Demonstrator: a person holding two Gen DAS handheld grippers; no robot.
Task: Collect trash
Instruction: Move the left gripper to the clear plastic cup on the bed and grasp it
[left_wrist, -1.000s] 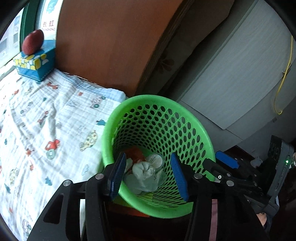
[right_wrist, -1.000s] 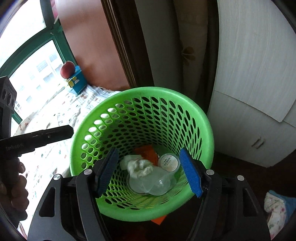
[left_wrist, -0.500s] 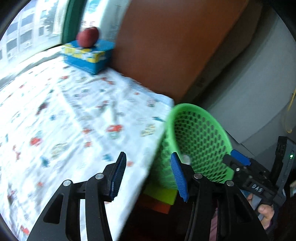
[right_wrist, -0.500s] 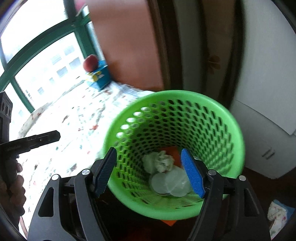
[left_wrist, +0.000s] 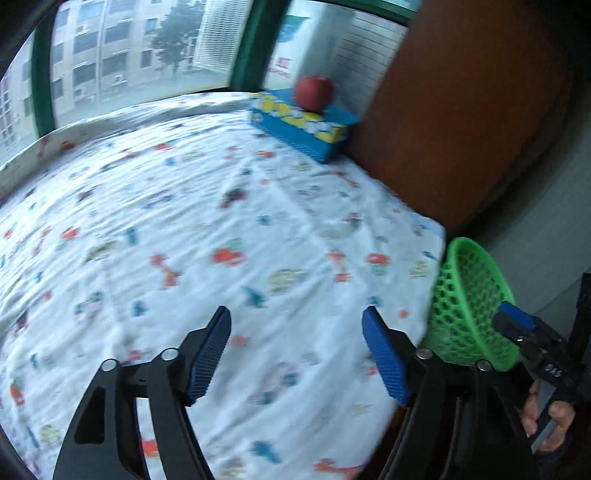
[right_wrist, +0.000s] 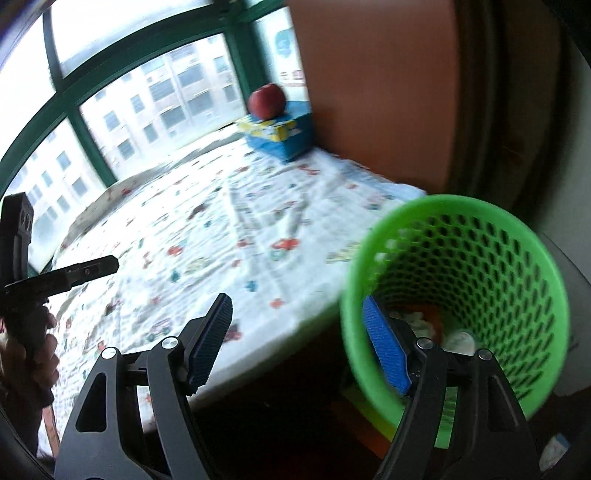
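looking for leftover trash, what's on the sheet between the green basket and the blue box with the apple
Only bare printed sheet between green basket and blue box with apple, in both wrist views.

A wide window (right_wrist: 155, 96) with a dark green frame (left_wrist: 245, 44) let grey daylight fall on the bed. Pale apartment blocks (left_wrist: 107, 51) stood outside. The bed carried a white sheet (left_wrist: 207, 236) printed with small coloured figures. Beside it rose a brown wooden panel (left_wrist: 461, 110), then a pale grey wall (left_wrist: 546, 243).
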